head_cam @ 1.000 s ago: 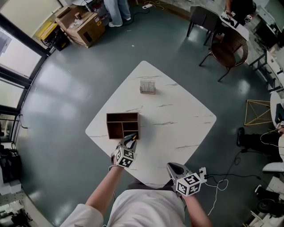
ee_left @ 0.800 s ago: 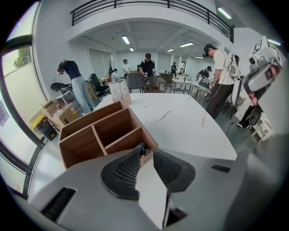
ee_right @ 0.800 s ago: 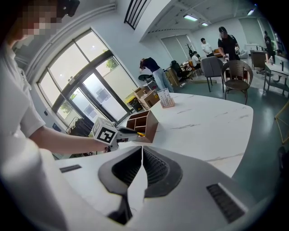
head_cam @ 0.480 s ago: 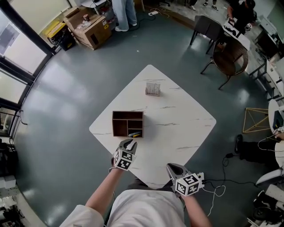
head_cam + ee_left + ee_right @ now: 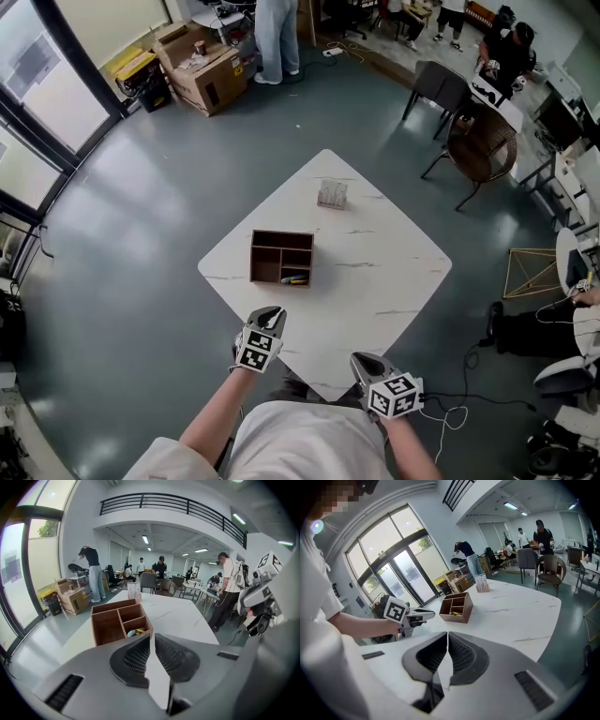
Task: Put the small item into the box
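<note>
inside the box (image 5: 108, 629) lies the small item (image 5: 136, 632).

Small item (image 5: 293, 278) in box (image 5: 280, 235) — on table (image 5: 375, 281)

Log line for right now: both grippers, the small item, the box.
left gripper: shut, empty | right gripper: shut, empty | small item: inside box, near compartment | box: on table
</note>
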Tool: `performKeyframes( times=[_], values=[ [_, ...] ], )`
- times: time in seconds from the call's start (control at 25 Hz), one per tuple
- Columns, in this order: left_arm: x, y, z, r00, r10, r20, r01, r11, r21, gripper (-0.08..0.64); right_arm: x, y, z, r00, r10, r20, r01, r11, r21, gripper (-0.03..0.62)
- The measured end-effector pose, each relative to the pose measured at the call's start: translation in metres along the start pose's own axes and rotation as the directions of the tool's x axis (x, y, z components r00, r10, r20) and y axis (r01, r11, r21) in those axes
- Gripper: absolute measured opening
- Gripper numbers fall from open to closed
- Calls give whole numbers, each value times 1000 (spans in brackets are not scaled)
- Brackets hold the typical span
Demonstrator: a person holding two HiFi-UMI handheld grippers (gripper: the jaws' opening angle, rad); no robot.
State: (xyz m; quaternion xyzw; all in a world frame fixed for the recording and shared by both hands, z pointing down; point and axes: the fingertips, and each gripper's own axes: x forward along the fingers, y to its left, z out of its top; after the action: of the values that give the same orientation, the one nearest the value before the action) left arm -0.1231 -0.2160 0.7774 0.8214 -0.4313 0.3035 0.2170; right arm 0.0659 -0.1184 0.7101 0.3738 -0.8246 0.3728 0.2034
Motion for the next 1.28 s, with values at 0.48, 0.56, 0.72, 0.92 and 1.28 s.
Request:
performKeyframes(
  times=[0.48,0.56,0.72,0.92,1.28],
  values=[
    [-86,-4,-25,995,-5,100,19,990,-139,14,-41,18,-29,994,-86,71,86,996,15,28],
    [-98,-6,-26,993,3,115,15,988,-156,14,-46,21,-33,994,-84,70,84,996,1,28],
    [-122,-16,-29,989,42,145,-11,979,-203,14,-54,23,-34,997,-51,62,54,998,-38,28],
    [-150,-45,-47,985,80,156,-32,956,-292,14,-71,17,-32,997,-3,75,8,997,-72,28],
    [-200,-113,-73,969,162,187,-77,917,-392,14,-117,10,-55,995,63,81,-55,993,-105,28]
  ],
)
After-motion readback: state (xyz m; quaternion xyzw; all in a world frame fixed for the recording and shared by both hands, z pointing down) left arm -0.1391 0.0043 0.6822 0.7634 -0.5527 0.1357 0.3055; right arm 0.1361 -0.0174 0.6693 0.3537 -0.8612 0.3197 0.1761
